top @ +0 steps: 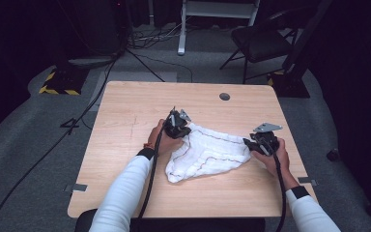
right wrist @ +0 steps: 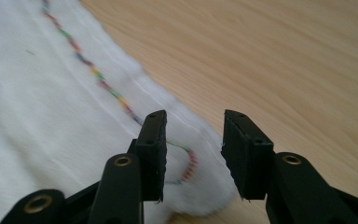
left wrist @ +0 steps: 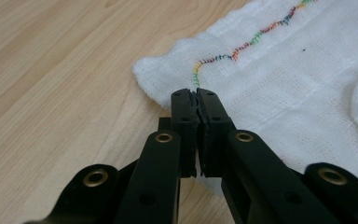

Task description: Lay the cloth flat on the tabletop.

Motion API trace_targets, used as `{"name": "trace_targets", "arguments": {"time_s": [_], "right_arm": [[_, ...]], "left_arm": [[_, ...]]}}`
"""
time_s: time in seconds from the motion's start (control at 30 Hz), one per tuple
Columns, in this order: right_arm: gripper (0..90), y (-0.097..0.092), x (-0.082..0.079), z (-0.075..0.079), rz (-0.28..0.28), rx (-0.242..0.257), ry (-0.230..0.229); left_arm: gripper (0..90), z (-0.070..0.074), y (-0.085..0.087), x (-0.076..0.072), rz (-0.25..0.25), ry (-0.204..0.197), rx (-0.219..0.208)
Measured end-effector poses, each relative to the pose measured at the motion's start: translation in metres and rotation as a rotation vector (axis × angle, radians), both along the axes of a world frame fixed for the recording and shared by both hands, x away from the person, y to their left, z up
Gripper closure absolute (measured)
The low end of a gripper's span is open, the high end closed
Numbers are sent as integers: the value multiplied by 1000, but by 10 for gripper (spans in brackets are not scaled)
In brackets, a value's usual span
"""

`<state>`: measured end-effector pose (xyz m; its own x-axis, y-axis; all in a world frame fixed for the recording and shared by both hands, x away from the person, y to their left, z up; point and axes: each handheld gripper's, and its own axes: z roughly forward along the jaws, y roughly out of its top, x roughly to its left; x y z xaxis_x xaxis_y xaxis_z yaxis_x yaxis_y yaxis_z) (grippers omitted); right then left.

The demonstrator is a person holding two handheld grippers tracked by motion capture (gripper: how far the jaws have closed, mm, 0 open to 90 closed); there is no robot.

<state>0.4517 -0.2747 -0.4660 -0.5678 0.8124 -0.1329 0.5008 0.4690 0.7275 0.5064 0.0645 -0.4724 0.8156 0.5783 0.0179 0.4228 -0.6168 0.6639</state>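
A white cloth [top: 207,154] with a multicoloured stitched line lies crumpled on the wooden table [top: 125,111]. My left gripper [top: 183,131] is at the cloth's far left corner. In the left gripper view its jaws [left wrist: 196,95] are pressed together on the edge of the cloth [left wrist: 284,60], right where the stitching ends. My right gripper [top: 249,143] is at the cloth's right corner. Seen from the right gripper view, its jaws [right wrist: 193,123] stand apart, with the rounded corner of the cloth [right wrist: 42,116] lying between and below them; the pads do not press on it.
A round cable hole [top: 224,96] sits near the table's far edge. Beyond the table are a folding chair [top: 261,43], a white frame leg [top: 181,29], a yellow-and-black striped base [top: 58,82] and cables on the grey floor.
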Motion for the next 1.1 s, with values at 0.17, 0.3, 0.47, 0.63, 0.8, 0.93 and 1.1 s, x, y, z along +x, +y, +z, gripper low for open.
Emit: {"name": "trace_targets", "arguments": {"time_s": [0.17, 0.3, 0.47, 0.63, 0.8, 0.93, 1.1], "right_arm": [[581, 48, -10, 9, 155, 47, 13], [555, 89, -17, 3, 263, 4, 52], [506, 113, -14, -9, 291, -18, 125], [563, 117, -9, -19, 291, 3, 183], [776, 118, -17, -17, 337, -32, 145], [843, 115, -19, -10, 337, -39, 102], [866, 104, -19, 2, 332, -12, 57]], "left_arm": [[866, -3, 9, -5, 17, -14, -2], [866, -10, 11, -8, 23, -7, 11], [866, -14, 11, -8, 18, -16, 13], [869, -16, 14, -6, 33, -19, 24], [870, -16, 17, -5, 47, -24, 22], [871, -16, 24, 0, 81, -31, 29], [870, -16, 44, 6, 137, -23, 25]]}}
